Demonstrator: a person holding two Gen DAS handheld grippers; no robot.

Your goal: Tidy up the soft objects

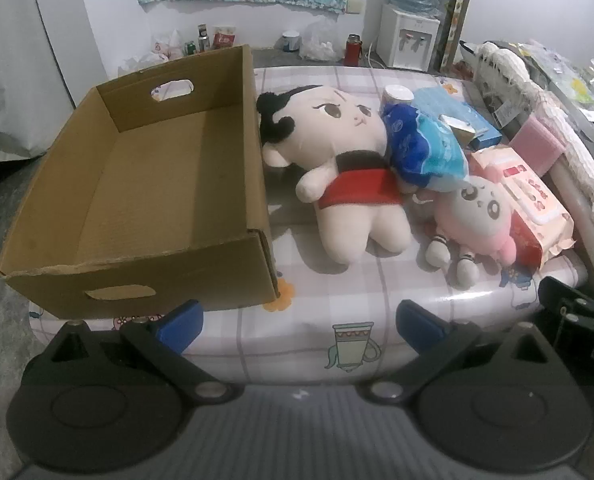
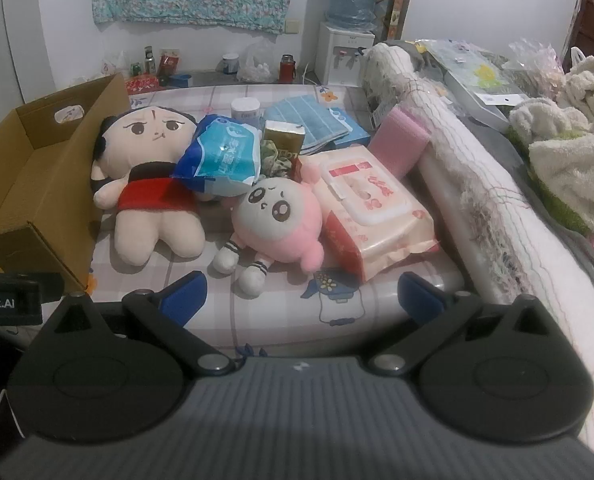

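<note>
Both my grippers sit nearest the cameras, the left gripper (image 1: 299, 326) and right gripper (image 2: 301, 298) hovering over the near edge of the worktop (image 1: 297, 288), jaws spread wide and holding nothing. On the left stands an open cardboard box (image 1: 137, 200) with bare insides. Just beside its right wall lies a large cream doll (image 1: 337, 168) in a red top, face up. A blue tissue pack (image 1: 425, 152) leans on the doll's shoulder. To the right, a pink wet-wipes pack (image 2: 373, 216) lies flat, with a small pink plush (image 2: 277, 220) resting against it.
</note>
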